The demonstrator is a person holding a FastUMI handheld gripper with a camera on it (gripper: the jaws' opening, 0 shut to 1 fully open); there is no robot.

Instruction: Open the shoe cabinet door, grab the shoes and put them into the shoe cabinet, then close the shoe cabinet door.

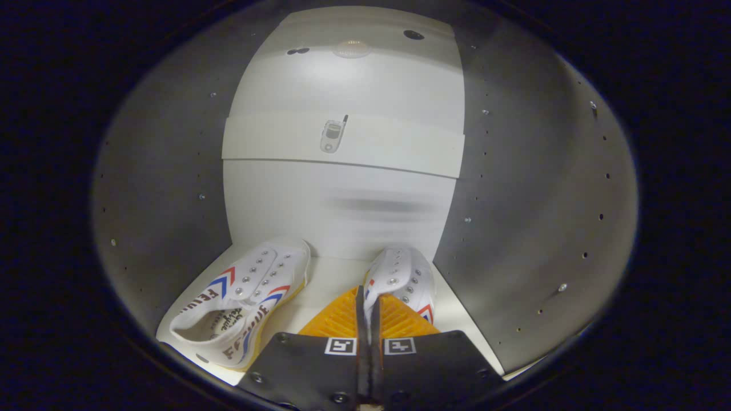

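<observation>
I am looking into the open shoe cabinet [514, 188]. A white canvas shoe [248, 294] with red and blue stripes rests on the cabinet's bottom board [331, 274], left of the fingers, toe toward the back wall. The second white shoe [402, 274] sits just ahead of the fingers, near the right side wall. My gripper [368, 305] is shut on this right shoe, with a thin strip of its canvas edge pinched between the two fingers. The heel end of that shoe is hidden behind the fingers.
A white shelf [400, 148] spans the cabinet above the shoes, with a small flip phone [332, 136] lying on it. Grey side walls with rows of peg holes close in left [165, 188] and right. The white back panel [342, 205] stands just beyond the shoes.
</observation>
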